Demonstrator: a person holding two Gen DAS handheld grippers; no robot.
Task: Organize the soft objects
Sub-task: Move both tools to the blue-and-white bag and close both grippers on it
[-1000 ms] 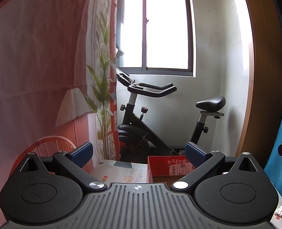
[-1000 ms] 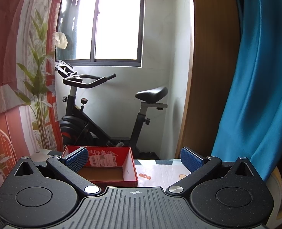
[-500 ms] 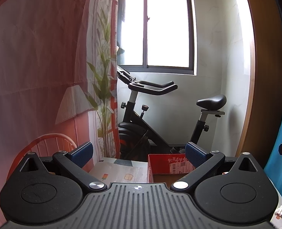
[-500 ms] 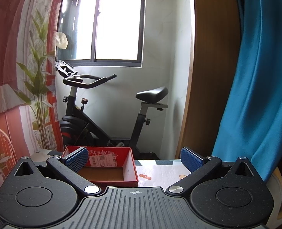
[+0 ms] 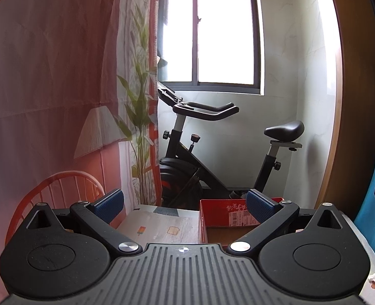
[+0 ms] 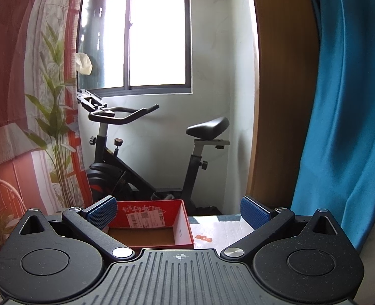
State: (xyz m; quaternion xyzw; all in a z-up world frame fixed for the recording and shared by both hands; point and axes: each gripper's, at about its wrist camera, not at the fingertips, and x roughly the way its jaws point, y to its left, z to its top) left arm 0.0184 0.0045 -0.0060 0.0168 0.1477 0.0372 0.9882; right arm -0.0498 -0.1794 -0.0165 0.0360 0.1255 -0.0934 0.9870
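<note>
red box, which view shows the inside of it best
The right wrist view. There the red box sits between the open fingers with its brown floor, labelled back wall and white right wall all in sight. In the left wrist view the red box is partly hidden behind the left gripper's right finger, so little floor shows.

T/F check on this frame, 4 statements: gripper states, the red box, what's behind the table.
1. Both grippers are open and hold nothing. True: left gripper, right gripper.
2. The red box is filled with soft toys. False: its visible floor is bare cardboard.
3. An exercise bike stands behind the table, under the window. True.
4. The blue curtain hangs on the left of the right wrist view. False: it hangs on the right.
</note>
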